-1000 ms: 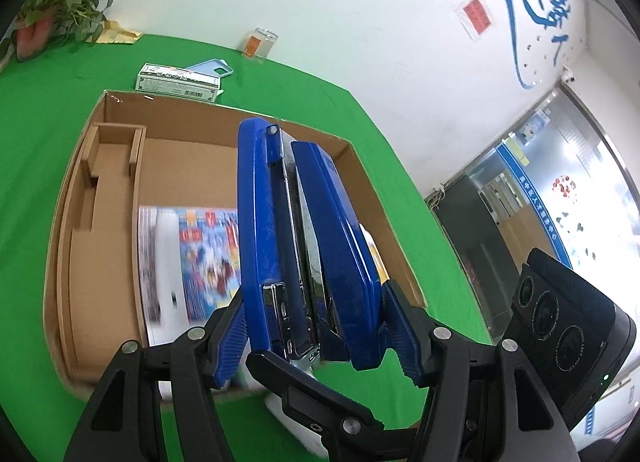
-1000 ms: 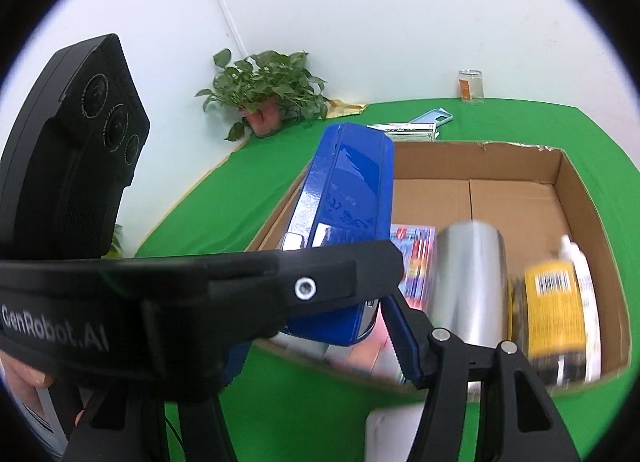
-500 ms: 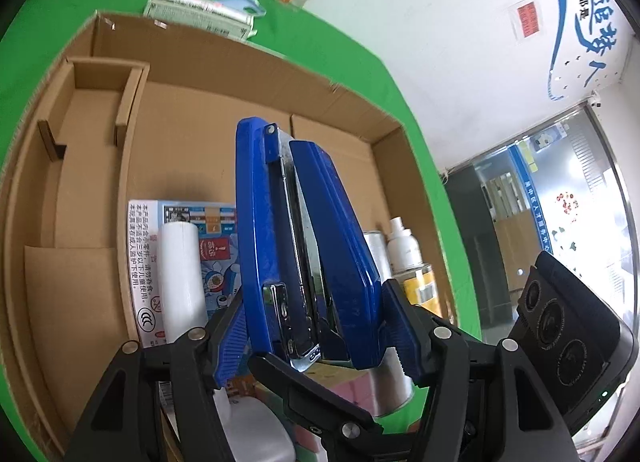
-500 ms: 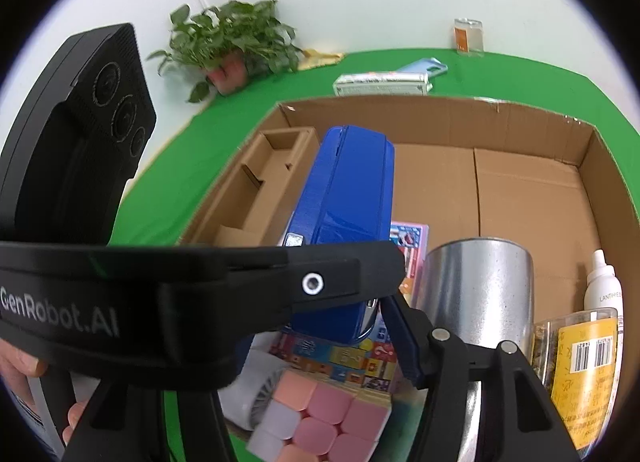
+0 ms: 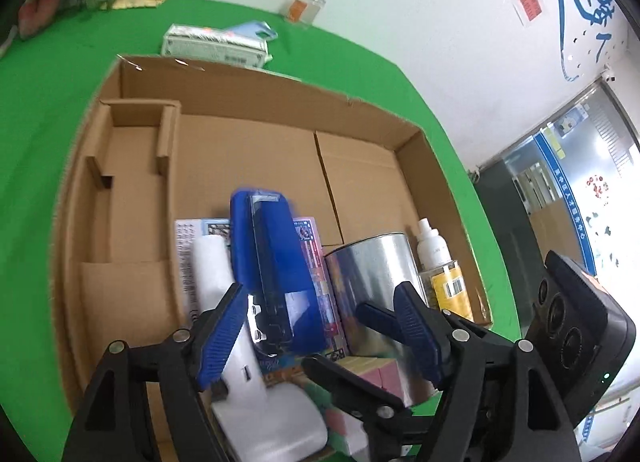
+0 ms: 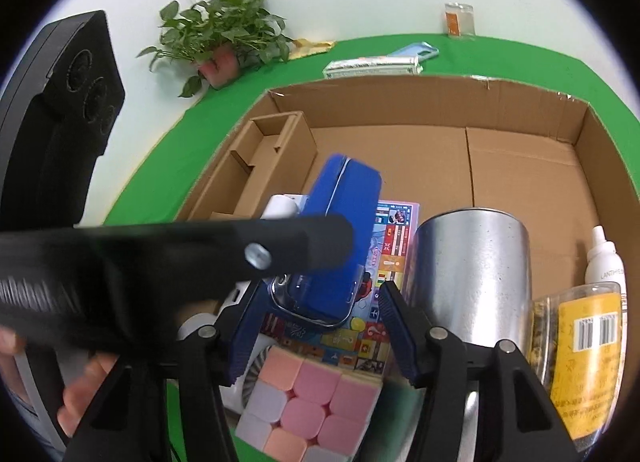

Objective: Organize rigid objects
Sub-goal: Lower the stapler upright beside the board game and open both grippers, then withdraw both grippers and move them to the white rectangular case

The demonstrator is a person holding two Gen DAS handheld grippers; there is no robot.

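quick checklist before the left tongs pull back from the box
1. Left tongs open: ok, both fingers stand apart from the blue stapler.
2. Stapler let go: ok, it lies on the colourful card inside the cardboard box.
3. Stapler settled: cannot tell, its edges look blurred.
4. Steel cup upright beside the right finger: ok, close though.
5. Right tongs empty: ok, open above the pastel cube.
6. Retreat path: cannot tell, the left tongs' arm crosses the right wrist view.

Both wrist views over cardboard box [image 5: 248,166]
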